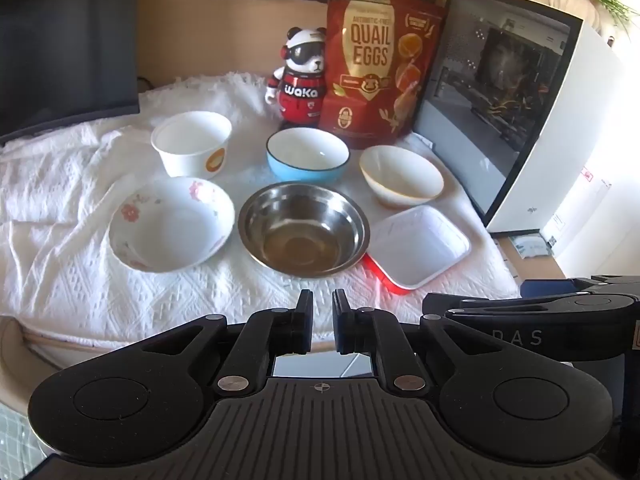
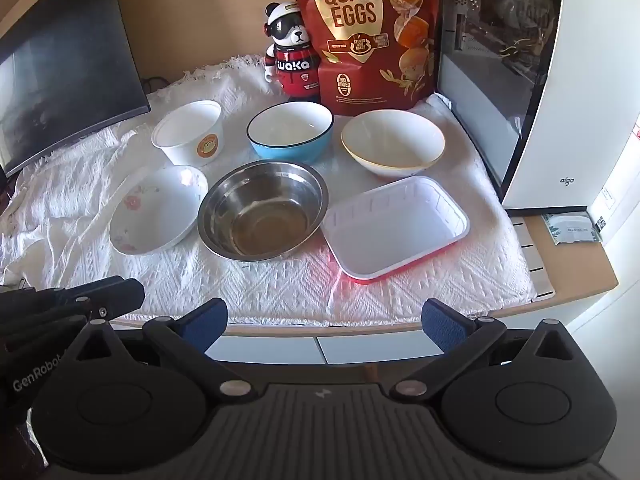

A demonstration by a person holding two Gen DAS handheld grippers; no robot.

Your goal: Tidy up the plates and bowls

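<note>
Right tongs (image 2: 325,320), spread wide and empty, sit just short of the shallow white-and-red rectangular plastic tray (image 2: 396,228), nearer than the nearly closed, empty left tongs (image 1: 322,312).

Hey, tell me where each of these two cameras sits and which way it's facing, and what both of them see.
Left wrist: sits on the left gripper, at the table's near edge, facing the bowls; its own jaws are nearly closed and empty, and the right gripper pokes in at right.
Right wrist: sits on the right gripper, same heading, slightly rightward; jaws wide open, the left gripper at left.
Shared: steel bowl, blue bowl, red-edged tray, quail eggs bag.
</note>
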